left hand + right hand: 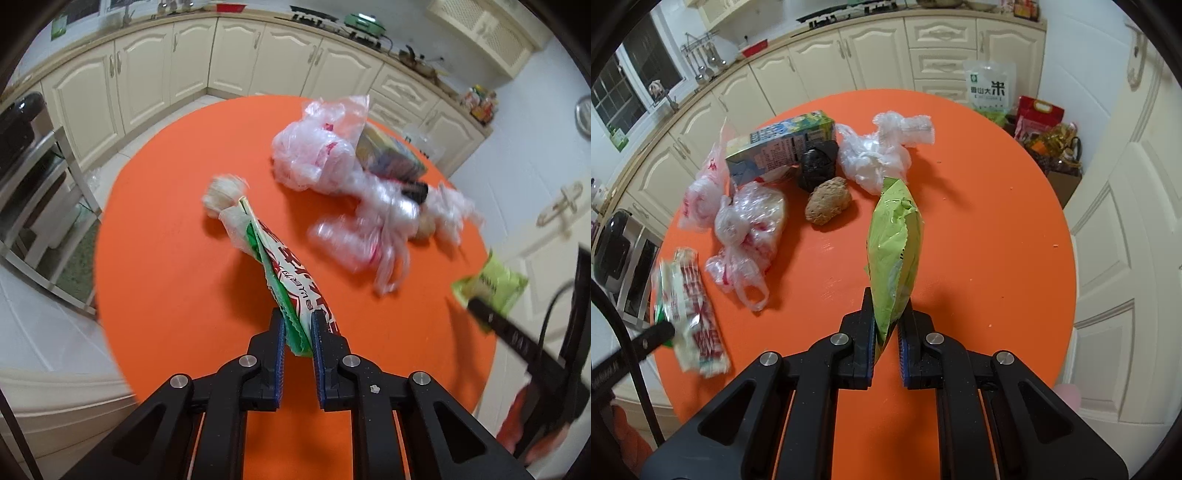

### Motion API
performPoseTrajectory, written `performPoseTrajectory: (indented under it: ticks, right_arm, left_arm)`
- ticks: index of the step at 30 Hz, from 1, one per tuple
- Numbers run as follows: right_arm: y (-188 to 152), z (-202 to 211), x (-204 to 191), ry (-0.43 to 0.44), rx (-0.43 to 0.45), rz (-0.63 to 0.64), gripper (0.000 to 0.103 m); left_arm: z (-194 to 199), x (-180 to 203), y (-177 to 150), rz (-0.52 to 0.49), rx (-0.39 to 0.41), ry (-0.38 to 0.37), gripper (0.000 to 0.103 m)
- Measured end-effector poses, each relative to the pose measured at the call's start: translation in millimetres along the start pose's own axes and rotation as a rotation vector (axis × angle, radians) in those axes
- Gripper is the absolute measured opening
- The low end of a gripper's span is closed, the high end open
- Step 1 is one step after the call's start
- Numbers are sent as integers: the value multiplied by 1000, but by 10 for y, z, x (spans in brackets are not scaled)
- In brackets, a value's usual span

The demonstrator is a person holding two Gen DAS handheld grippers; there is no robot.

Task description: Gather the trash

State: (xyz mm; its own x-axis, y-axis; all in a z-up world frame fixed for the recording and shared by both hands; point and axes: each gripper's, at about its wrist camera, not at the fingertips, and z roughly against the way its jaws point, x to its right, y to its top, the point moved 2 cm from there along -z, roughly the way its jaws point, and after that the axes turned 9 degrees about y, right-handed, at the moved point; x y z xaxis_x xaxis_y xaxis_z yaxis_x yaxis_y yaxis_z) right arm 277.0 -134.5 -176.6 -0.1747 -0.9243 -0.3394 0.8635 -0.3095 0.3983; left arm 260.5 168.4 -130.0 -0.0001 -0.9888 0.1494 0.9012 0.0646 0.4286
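My left gripper (297, 325) is shut on a long red, white and green wrapper (284, 266) that sticks out over the orange round table (166, 288); a crumpled pale wad (221, 195) lies at its far end. My right gripper (886, 325) is shut on a light green snack bag (895, 236), held upright above the table (979, 240). The same green bag (491, 284) shows at the right edge of the left wrist view, and the red-white wrapper (690, 310) shows blurred at the left of the right wrist view.
On the table lie clear plastic bags (746, 229), a white plastic bag (882, 147), a drink carton (779, 147), a black crumpled lump (820, 166) and a brown lump (827, 201). Cream cabinets (147, 74) ring the room; a rice sack (988, 88) stands on the floor.
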Motion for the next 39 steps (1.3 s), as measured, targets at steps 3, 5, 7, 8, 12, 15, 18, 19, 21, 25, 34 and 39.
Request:
performPoseTrajectory:
  ticks: [3, 5, 7, 8, 12, 15, 18, 19, 21, 25, 34, 39]
  right_arm:
    - [-36, -13, -41, 9, -8, 2, 10]
    - [-52, -29, -58, 16, -13, -1, 10]
    - [-70, -41, -79, 20, -19, -2, 10]
    - [-81, -46, -98, 21, -22, -1, 10]
    - [-102, -51, -125, 20, -29, 7, 10]
    - [-89, -42, -136, 12, -28, 7, 10]
    - [-87, -44, -142, 12, -28, 7, 10]
    - [-84, -50, -144, 15, -30, 7, 10]
    - [-88, -57, -151, 18, -34, 6, 10]
    - [-99, -72, -150, 17, -39, 5, 10]
    - [-145, 8, -128, 27, -21, 5, 10]
    - [-167, 80, -103, 28, -5, 2, 10]
  left_arm:
    - [84, -49, -106, -30, 1, 39, 19]
    - [77, -91, -118, -5, -9, 48, 22]
    - [25, -129, -100, 9, -6, 64, 37]
    - [-10, -127, -89, 16, -7, 68, 43]
    - [-289, -133, -53, 55, -77, 24, 64]
    - [-318, -160, -44, 90, -64, -23, 69]
    - [-353, -85, -25, 72, -24, 56, 58]
    - [-359, -45, -32, 55, -11, 74, 58]
    - [-374, 13, -39, 54, -1, 67, 56]
    - [-291, 44, -24, 55, 34, 76, 38]
    - [-97, 105, -27, 34, 79, 90, 22]
    - [58, 193, -24, 14, 114, 83, 14]
